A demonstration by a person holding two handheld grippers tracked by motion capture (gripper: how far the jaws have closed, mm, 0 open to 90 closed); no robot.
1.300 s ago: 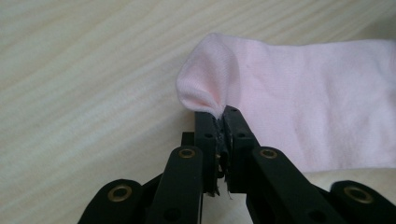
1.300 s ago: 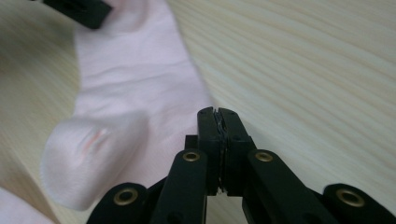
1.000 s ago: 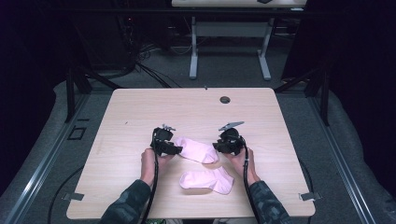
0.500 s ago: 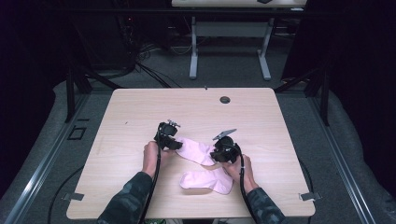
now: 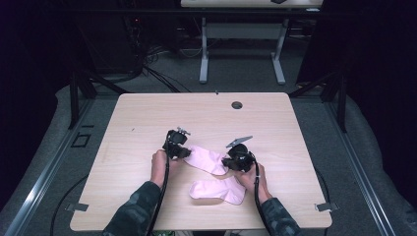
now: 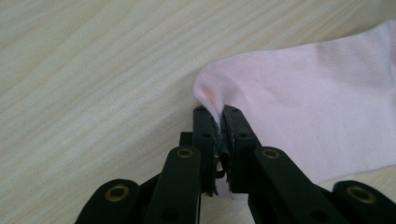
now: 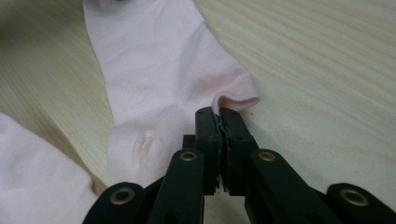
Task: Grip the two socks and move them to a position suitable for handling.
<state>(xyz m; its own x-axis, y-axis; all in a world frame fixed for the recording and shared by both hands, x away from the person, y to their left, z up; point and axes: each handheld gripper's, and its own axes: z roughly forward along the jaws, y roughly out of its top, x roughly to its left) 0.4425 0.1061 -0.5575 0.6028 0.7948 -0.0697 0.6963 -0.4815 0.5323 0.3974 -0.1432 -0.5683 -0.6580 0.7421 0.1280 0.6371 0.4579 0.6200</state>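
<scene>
- High view: two pink socks lie on a pale wooden table [image 5: 147,113], and a person's two hands each hold one black gripper, so two grippers in all.
- One dark round hole [image 5: 237,104] sits near the table's far edge, well apart from the socks.
- The upper sock [image 5: 207,159] lies stretched between the two grippers, slanting from the left gripper [image 5: 184,153] down toward the right gripper [image 5: 227,165].
- The lower sock [image 5: 219,189] lies flat nearer the person, just beside the right hand [image 5: 253,178] and touching or nearly touching the upper sock; which one cannot be told.
- The left hand [image 5: 160,164] rests on the table behind its gripper.
- Left gripper view: the two black jaws are pressed together on a pinched corner of the upper sock [image 6: 303,98], and the rest of the fabric spreads to the right on the wood.
- Right gripper view: the jaws are likewise pressed together on the folded rim at one end of the upper sock [image 7: 159,70], which runs away from the jaws toward the top of the picture.
- A part of the lower sock [image 7: 37,182] shows at the bottom left of the right gripper view, apart from the jaws.
</scene>
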